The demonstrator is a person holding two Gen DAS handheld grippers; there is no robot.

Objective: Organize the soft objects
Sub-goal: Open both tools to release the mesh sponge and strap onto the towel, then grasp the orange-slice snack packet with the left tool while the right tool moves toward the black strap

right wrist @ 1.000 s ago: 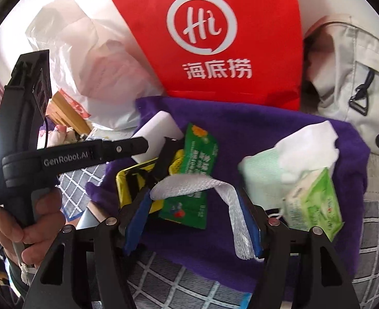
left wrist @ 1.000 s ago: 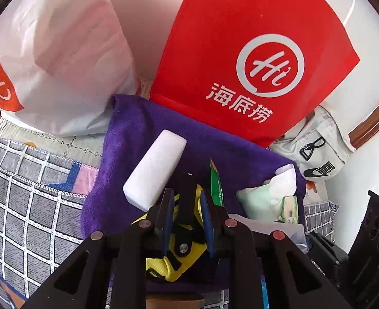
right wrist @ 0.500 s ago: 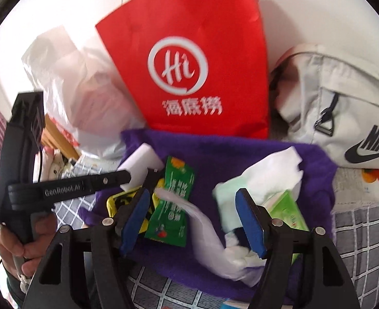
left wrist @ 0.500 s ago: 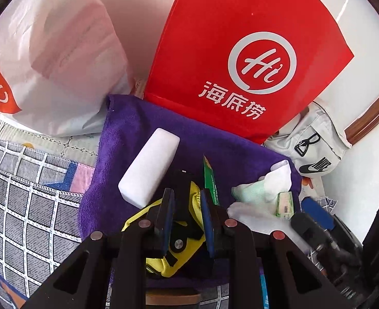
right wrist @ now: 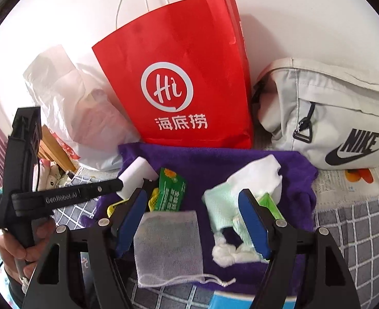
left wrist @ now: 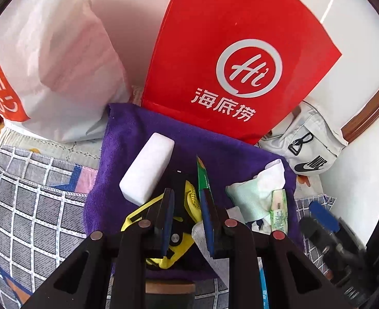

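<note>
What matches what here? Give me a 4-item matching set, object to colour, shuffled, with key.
Objects:
1. towel
2. paper bag
3. sponge block
4. wet-wipe sachet

Colours:
A. green
B. white
C. purple
D. red

Pairs: 1-C, 2-D, 3-B, 4-A

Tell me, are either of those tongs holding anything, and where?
The left tongs appear to pinch the yellow mesh item by its black part. The right tongs are open; the white mesh pouch lies loose between them.
</note>
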